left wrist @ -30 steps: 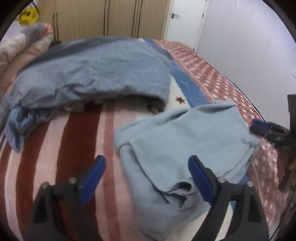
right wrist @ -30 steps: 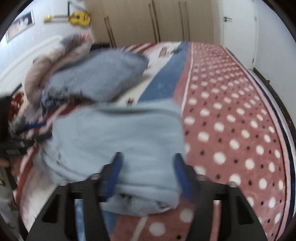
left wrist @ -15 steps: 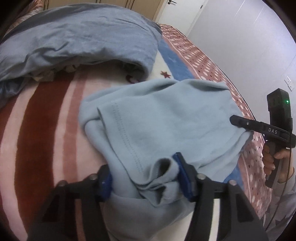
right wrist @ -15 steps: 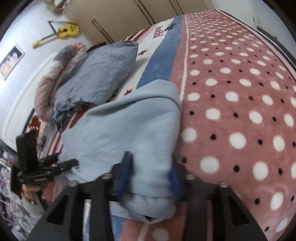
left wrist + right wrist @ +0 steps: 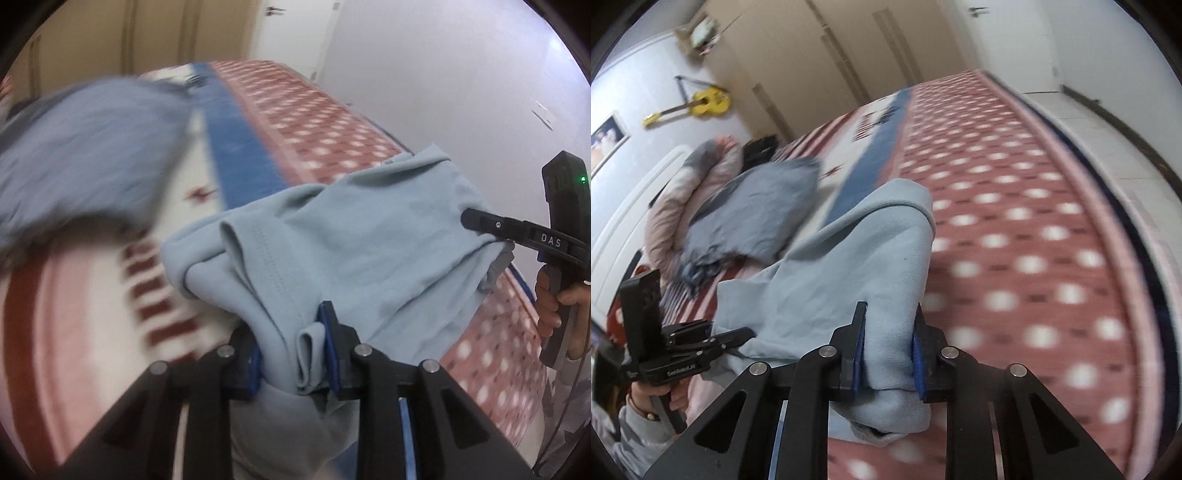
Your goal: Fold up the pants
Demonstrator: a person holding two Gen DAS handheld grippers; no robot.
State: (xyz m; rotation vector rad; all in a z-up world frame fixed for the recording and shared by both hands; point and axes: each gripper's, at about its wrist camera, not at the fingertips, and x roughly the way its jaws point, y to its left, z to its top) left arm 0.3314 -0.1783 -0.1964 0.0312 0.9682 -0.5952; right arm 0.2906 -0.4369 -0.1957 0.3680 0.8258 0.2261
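Left wrist view showed the pale blue pants [image 5: 354,236] lifted near the bed's [image 5: 317,122] dotted edge, the left gripper [image 5: 293,354] and right gripper [image 5: 888,350] each clamped on bunched fabric, probably to spread it.

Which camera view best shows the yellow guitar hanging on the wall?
The right wrist view: the yellow guitar hangs in plain sight on the white wall, upper left. The left wrist view shows none of it, only bed, wardrobe and pants.
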